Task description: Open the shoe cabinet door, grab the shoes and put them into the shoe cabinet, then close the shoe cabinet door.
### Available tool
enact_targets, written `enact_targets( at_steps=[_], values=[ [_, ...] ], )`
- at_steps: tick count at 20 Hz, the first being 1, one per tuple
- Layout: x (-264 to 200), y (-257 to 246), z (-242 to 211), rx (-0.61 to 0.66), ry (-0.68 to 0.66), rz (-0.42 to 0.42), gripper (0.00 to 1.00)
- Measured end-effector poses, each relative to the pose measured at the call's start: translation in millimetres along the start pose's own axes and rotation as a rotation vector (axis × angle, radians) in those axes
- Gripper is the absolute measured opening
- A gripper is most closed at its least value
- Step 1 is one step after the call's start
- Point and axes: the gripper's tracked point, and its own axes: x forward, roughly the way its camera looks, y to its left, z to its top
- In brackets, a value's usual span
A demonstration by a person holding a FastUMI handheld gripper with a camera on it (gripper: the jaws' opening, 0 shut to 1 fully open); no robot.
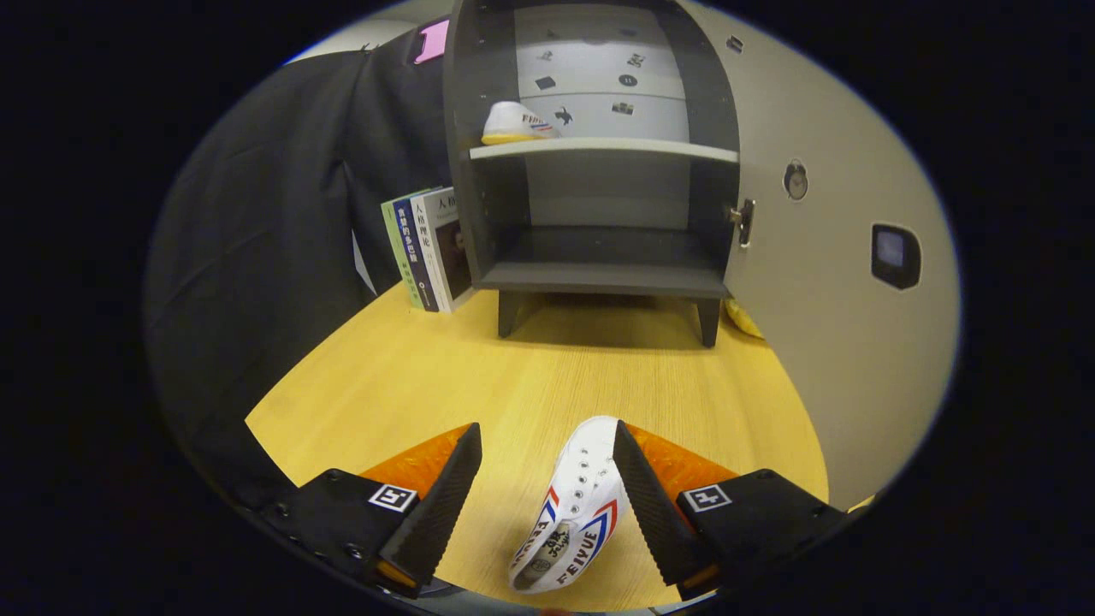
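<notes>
Gripper (547, 488): 2 wedge-shaped fingers (440, 505) with finely ribbed inner faces, set apart. Behind each finger, a black block-shaped mount (757, 513) bearing 1 square white-and-black marker tag (392, 497); small screws on the left mount.

A pale yellow wood-grain tabletop (547, 368) stretches ahead of the fingers. Beyond, to the left, upright paperback books (430, 248) lean before dark draped cloth (257, 222). A beige wall panel (821, 342) rises right, carrying a small dark square device (894, 255).
</notes>
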Motion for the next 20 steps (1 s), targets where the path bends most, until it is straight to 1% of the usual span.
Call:
enact_targets(
  at_steps=[3,6,9,11,12,13,15,16,18,19,20],
  values=[
    [20,3,-30,0.021,0.094,0.024,0.98],
    [31,6,-45,0.026,0.143,0.025,0.99],
    [36,4,-61,0.034,0.212,0.006,0.98],
    [40,5,-85,0.064,0.311,-0.006,0.98],
    [38,5,-92,0.076,0.333,-0.02,0.98],
    [43,2,-86,0.074,0.316,-0.042,0.98],
    [46,1,-90,0.078,0.342,-0.057,0.91],
    [47,-4,-90,0.073,0.35,-0.081,0.88],
    [49,-17,-90,0.077,0.357,-0.135,0.72],
    [51,-16,-91,0.081,0.363,-0.128,0.63],
    [51,-17,-92,0.048,0.363,-0.105,0.55]
  ],
)
